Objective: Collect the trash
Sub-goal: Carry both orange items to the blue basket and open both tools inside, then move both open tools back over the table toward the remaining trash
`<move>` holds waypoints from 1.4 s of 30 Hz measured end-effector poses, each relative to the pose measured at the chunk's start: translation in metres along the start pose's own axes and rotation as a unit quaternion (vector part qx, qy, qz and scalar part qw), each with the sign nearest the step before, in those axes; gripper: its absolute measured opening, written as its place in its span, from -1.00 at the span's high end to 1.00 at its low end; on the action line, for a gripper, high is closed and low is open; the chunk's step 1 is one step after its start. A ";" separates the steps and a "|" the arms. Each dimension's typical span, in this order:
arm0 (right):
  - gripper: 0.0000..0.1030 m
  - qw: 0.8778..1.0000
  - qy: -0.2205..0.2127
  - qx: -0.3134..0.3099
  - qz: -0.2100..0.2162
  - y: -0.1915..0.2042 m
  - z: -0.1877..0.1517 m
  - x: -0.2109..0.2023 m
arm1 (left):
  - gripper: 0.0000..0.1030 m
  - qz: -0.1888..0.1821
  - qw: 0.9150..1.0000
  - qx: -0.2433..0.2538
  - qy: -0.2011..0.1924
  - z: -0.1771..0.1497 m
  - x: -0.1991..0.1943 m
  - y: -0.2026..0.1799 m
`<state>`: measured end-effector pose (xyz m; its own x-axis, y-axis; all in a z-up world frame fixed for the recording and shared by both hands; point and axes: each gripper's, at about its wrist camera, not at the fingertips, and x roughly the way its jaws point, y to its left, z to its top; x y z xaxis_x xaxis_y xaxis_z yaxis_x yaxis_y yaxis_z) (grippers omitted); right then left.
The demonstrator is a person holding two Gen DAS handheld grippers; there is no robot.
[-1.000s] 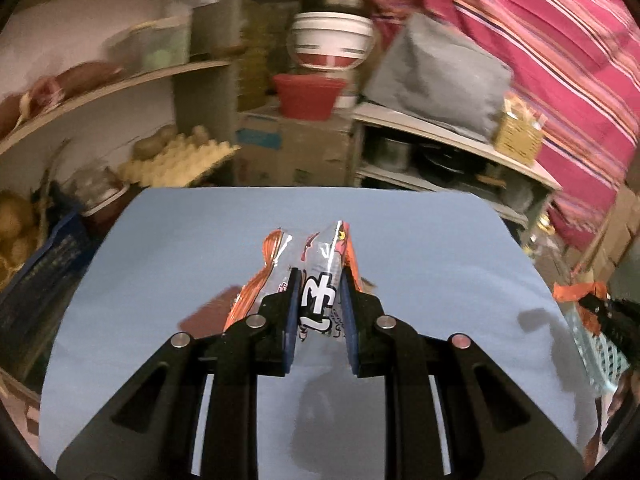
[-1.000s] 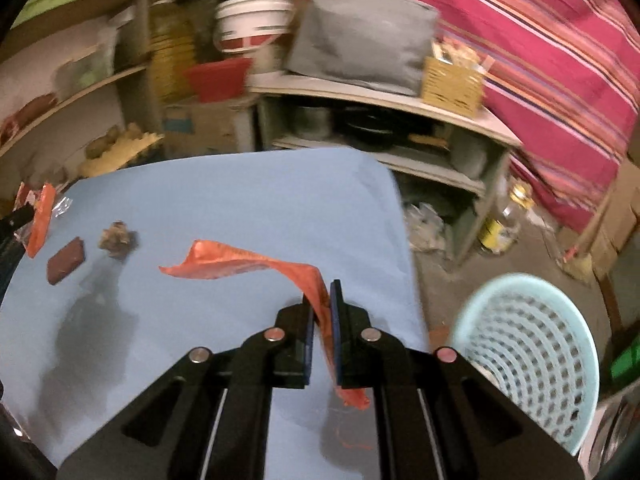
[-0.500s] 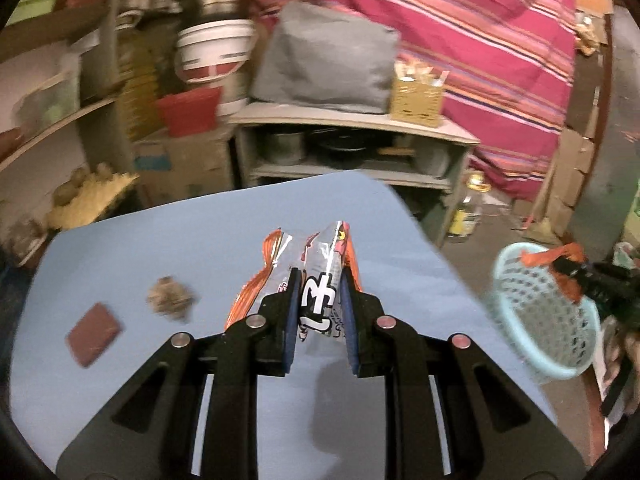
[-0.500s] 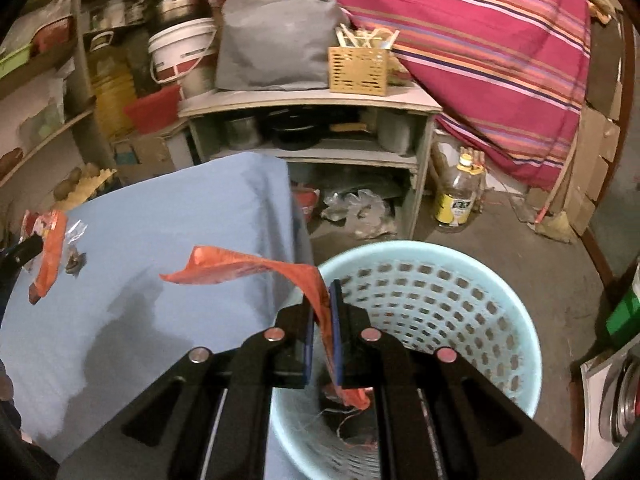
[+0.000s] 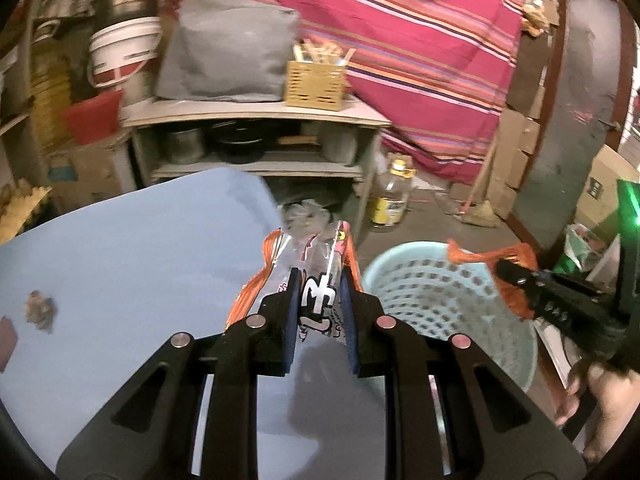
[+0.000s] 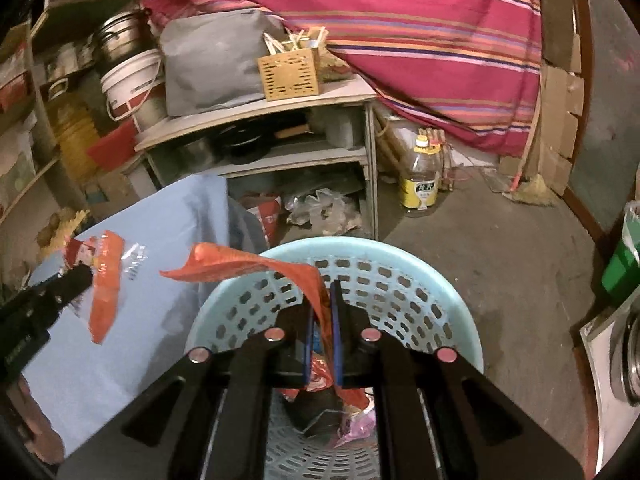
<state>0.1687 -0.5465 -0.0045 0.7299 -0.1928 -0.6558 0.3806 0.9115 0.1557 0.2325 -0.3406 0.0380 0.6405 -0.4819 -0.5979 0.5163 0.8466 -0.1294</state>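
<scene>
My left gripper (image 5: 320, 280) is shut on a clear and orange snack wrapper (image 5: 316, 300), held above the right edge of the blue table (image 5: 120, 264). My right gripper (image 6: 321, 292) is shut on an orange plastic scrap (image 6: 248, 266) and hangs over the pale blue perforated trash basket (image 6: 436, 292), which holds some wrappers at its bottom. In the left wrist view the basket (image 5: 436, 300) stands to the right of the table with the right gripper (image 5: 508, 276) over its far rim. The left gripper and its wrapper (image 6: 106, 280) show at left in the right wrist view.
A crumpled brown scrap (image 5: 39, 310) and a dark brown piece (image 5: 6, 340) lie on the table's left side. A shelf unit (image 6: 260, 120) with pots, a bucket and a grey bag stands behind. An oil bottle (image 6: 420, 180) stands on the floor.
Both grippers have swung right. The right gripper with the orange scrap has moved further over the basket. The left gripper with its wrapper has come to the table's right edge.
</scene>
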 end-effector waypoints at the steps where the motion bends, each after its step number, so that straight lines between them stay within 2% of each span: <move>1: 0.85 1.000 0.003 0.002 0.002 -0.002 -0.001 0.001 | 0.64 -0.009 1.000 0.003 0.002 0.000 0.004 -0.010; 5: 0.85 1.000 0.007 0.006 0.001 -0.010 -0.002 0.002 | 0.60 -0.027 1.000 0.010 0.013 -0.003 0.018 -0.035; 10: 0.85 1.000 0.005 0.027 -0.003 -0.029 0.000 0.001 | 0.43 -0.033 0.999 0.026 0.029 -0.010 0.037 -0.061; 13: 0.85 0.999 0.008 0.045 -0.009 -0.044 -0.002 0.003 | 0.20 -0.032 0.998 0.032 0.032 -0.012 0.042 -0.069; 15: 0.85 0.999 0.009 0.050 -0.009 -0.047 -0.003 0.003 | -0.21 -0.031 0.999 0.033 0.030 -0.012 0.042 -0.071; 18: 0.85 0.999 0.009 0.048 -0.008 -0.046 -0.004 0.003 | -0.61 -0.018 0.999 0.035 0.020 -0.011 0.038 -0.072; 23: 0.84 0.999 0.015 0.034 -0.003 -0.035 -0.004 0.007 | -0.82 -0.006 0.999 0.032 0.014 -0.009 0.027 -0.056; 27: 0.79 0.999 0.024 0.012 -0.024 -0.022 -0.004 0.013 | -0.89 0.015 0.999 0.033 -0.002 -0.009 0.014 -0.036; 28: 0.70 0.999 0.028 0.008 -0.031 -0.019 -0.004 0.015 | -0.89 0.021 0.999 0.031 -0.006 -0.009 0.011 -0.029; 29: 0.28 0.999 0.032 0.005 -0.039 -0.017 -0.004 0.017 | -0.89 0.027 0.999 0.029 -0.009 -0.010 0.008 -0.023; 30: -0.29 0.998 0.037 0.003 -0.048 -0.015 -0.005 0.019 | -0.89 0.031 0.999 0.029 -0.009 -0.009 0.007 -0.018; 31: -0.39 0.998 0.035 0.002 -0.051 -0.014 -0.005 0.020 | -0.89 0.039 0.999 0.032 -0.010 -0.010 0.004 -0.012; 35: -0.40 0.998 0.034 0.004 -0.058 -0.008 -0.004 0.020 | -0.89 0.075 0.996 0.047 -0.024 -0.016 -0.009 0.012; 36: -0.45 0.998 0.034 0.006 -0.058 -0.006 -0.004 0.020 | -0.89 0.079 0.995 0.049 -0.024 -0.018 -0.012 0.019; 39: -0.54 0.998 0.024 0.002 -0.055 0.006 -0.003 0.017 | -0.89 0.094 0.994 0.037 -0.028 -0.029 -0.028 0.052; 40: -0.55 0.998 0.019 -0.006 -0.055 0.015 -0.003 0.015 | -0.89 0.110 0.993 0.035 -0.037 -0.033 -0.035 0.064; 41: -0.62 0.998 0.016 -0.012 -0.055 0.021 -0.002 0.014 | -0.89 0.129 0.990 0.033 -0.046 -0.037 -0.040 0.076; 42: -0.78 0.998 0.011 -0.021 -0.055 0.029 -0.002 0.013 | -0.89 0.147 0.987 0.031 -0.052 -0.041 -0.045 0.088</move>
<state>0.1882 -0.5217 -0.0101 0.6725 -0.2857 -0.6827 0.4340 0.8994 0.0512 0.2257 -0.2351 0.0209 0.8212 -0.2416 -0.5170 0.3316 0.9393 0.0879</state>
